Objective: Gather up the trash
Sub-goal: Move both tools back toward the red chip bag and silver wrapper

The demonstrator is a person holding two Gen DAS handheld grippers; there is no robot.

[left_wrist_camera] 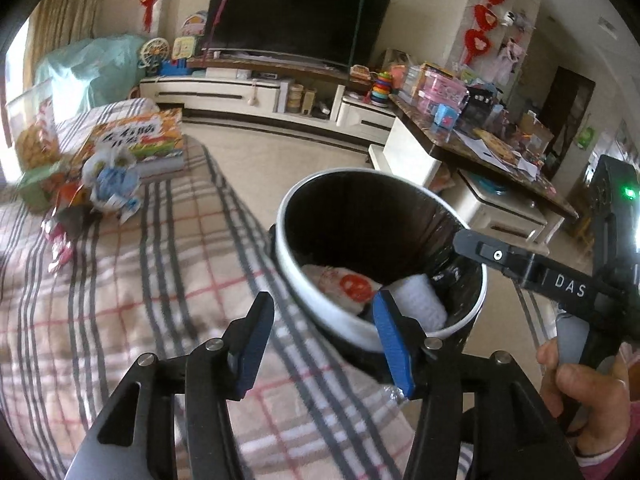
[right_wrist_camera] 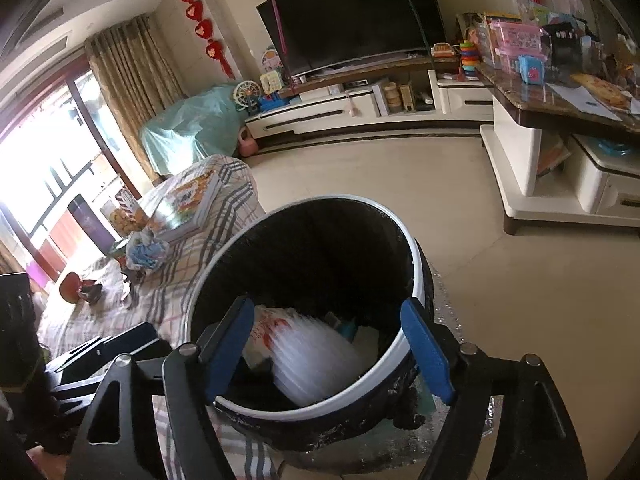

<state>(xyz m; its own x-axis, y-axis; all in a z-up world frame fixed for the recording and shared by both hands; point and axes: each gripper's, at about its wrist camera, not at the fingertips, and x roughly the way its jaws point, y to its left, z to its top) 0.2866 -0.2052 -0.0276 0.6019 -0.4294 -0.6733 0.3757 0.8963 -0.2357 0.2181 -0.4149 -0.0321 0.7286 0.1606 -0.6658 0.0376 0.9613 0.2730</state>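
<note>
A round trash bin (left_wrist_camera: 304, 280) with a white rim and black liner stands beside a plaid-covered sofa (left_wrist_camera: 120, 300). Inside it lie a white wrapper with a red mark (left_wrist_camera: 344, 286) and a white crumpled piece (left_wrist_camera: 424, 300); in the right wrist view the bin (right_wrist_camera: 416, 264) holds a blurred white piece (right_wrist_camera: 316, 364). My left gripper (left_wrist_camera: 324, 344) is open and empty at the bin's near rim. My right gripper (right_wrist_camera: 328, 348) is open and empty above the bin's mouth; it also shows in the left wrist view (left_wrist_camera: 532, 268). More wrappers (left_wrist_camera: 108, 188) lie on the sofa at the far left.
A picture book (left_wrist_camera: 140, 140) and snack boxes (left_wrist_camera: 34, 136) lie on the sofa. A cluttered coffee table (left_wrist_camera: 480, 148) stands to the right. A TV (left_wrist_camera: 296, 16) on a low cabinet (left_wrist_camera: 224, 96) is at the back. Tiled floor (right_wrist_camera: 500, 280) lies between them.
</note>
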